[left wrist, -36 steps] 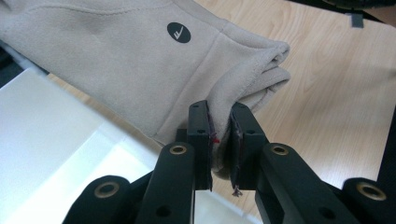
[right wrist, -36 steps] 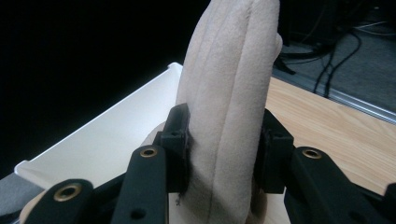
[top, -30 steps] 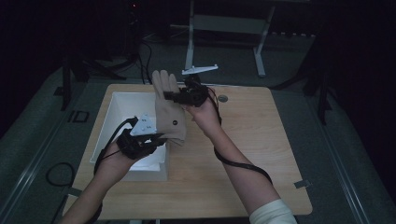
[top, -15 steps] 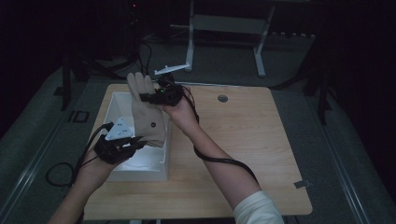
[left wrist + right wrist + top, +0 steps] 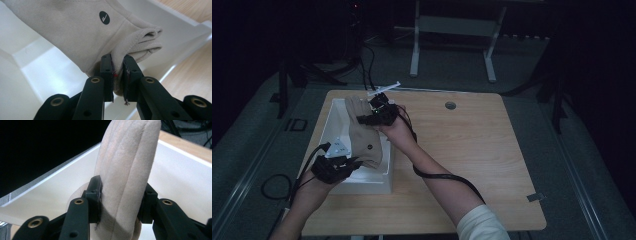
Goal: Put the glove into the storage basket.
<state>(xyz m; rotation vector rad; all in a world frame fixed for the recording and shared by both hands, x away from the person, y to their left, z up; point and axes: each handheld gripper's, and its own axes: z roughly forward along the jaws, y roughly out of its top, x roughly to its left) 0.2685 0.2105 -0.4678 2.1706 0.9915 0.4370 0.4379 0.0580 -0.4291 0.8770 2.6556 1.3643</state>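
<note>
Beige glove (image 5: 364, 136) — pinched by both grippers (image 5: 343, 167) (image 5: 373, 116) — above white bin (image 5: 377, 182).

Light wood table (image 5: 492, 165), rounded corners, standing on grey carpet floor (image 5: 582, 150). White open box (image 5: 362, 180) sits directly on its left part, reaching near the front-left edge. Small round grey grommet (image 5: 450, 105) set in the tabletop near the far edge. Dark cable (image 5: 447, 177) trails across the wood.
</note>
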